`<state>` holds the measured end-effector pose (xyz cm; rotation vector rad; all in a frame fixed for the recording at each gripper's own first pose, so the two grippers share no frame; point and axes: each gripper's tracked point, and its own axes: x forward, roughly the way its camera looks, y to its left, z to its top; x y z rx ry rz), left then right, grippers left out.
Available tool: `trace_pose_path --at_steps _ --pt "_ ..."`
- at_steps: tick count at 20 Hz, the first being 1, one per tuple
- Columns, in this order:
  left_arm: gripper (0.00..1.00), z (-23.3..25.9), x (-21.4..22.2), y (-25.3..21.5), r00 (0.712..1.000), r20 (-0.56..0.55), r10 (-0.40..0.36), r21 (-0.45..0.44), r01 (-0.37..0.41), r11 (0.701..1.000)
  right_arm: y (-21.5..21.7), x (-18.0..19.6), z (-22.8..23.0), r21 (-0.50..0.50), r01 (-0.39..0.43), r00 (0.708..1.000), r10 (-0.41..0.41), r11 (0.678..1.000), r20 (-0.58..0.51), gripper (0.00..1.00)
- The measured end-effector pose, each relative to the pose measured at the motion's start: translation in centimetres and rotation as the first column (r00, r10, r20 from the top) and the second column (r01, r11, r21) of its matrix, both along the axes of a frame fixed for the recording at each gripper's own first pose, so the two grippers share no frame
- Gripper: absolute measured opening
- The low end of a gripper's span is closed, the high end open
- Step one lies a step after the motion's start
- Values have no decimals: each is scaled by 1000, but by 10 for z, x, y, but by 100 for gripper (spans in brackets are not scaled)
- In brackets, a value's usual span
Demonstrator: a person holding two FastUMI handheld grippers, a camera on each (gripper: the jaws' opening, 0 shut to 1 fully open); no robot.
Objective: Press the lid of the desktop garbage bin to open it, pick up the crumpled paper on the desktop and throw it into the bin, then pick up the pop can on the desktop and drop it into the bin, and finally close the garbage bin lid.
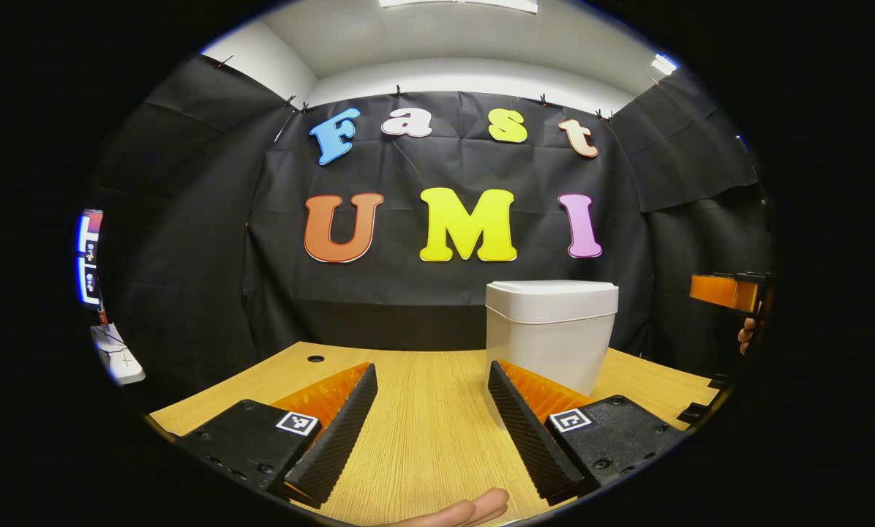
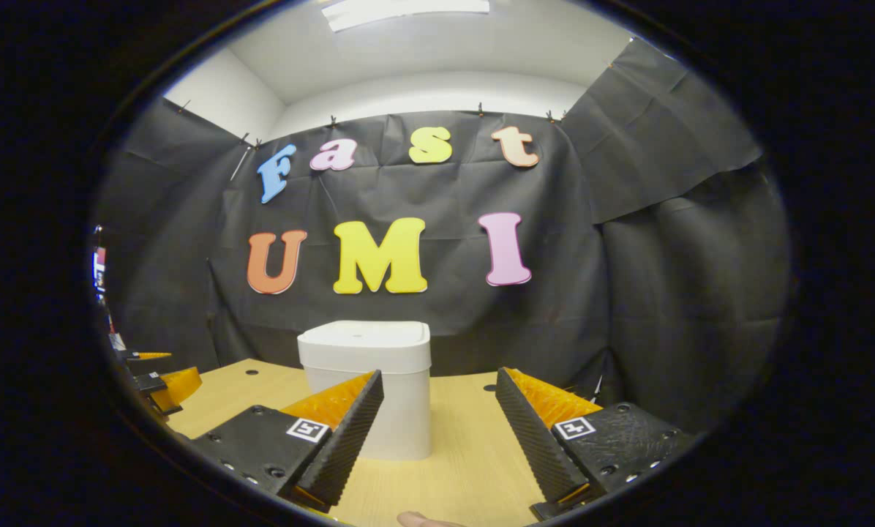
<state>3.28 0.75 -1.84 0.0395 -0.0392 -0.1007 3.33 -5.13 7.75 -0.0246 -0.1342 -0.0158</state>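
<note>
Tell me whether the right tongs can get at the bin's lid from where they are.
Probably yes. The right tongs are open, and the white plastic bin stands just ahead on the wooden desk, its flat lid shut, with nothing between.

The garbage bin [image 1: 551,333] was plain white all over, body and shut lid [image 1: 552,290] alike, with no print on it. The desktop [image 1: 430,410] under the bin was light yellowish wood with a fine straight grain and a small dark round hole [image 1: 315,359] to the bin's left. Behind the bin the cloth wall [image 1: 189,241] was flat black, creased; above it, the ceiling [image 1: 445,36] was white.
</note>
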Motion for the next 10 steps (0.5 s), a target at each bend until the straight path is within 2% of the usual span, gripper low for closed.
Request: trace_pose_path --at_steps 1,3,4,5,10 --pt "99 -1 0 0 1000 -4 -1 0 1 1000 0 -1 -2 -14 4 1000 -4 1000 -2 95" --pt "99 -2 -1 1 1000 -10 3 -2 -3 1000 -1 -2 -6 -28 13 1000 -13 1000 -12 96" --pt "99 -1 0 1 1000 -9 3 -3 -3 1000 2 -2 -8 -28 8 1000 -8 1000 -13 92" --pt "99 -1 0 2 1000 -8 7 -2 -7 1000 3 -2 -9 -26 7 1000 -7 1000 -15 96" --pt "99 -4 2 8 1000 -17 20 -1 -20 1000 5 2 -24 -22 1 998 -3 1000 -57 96"
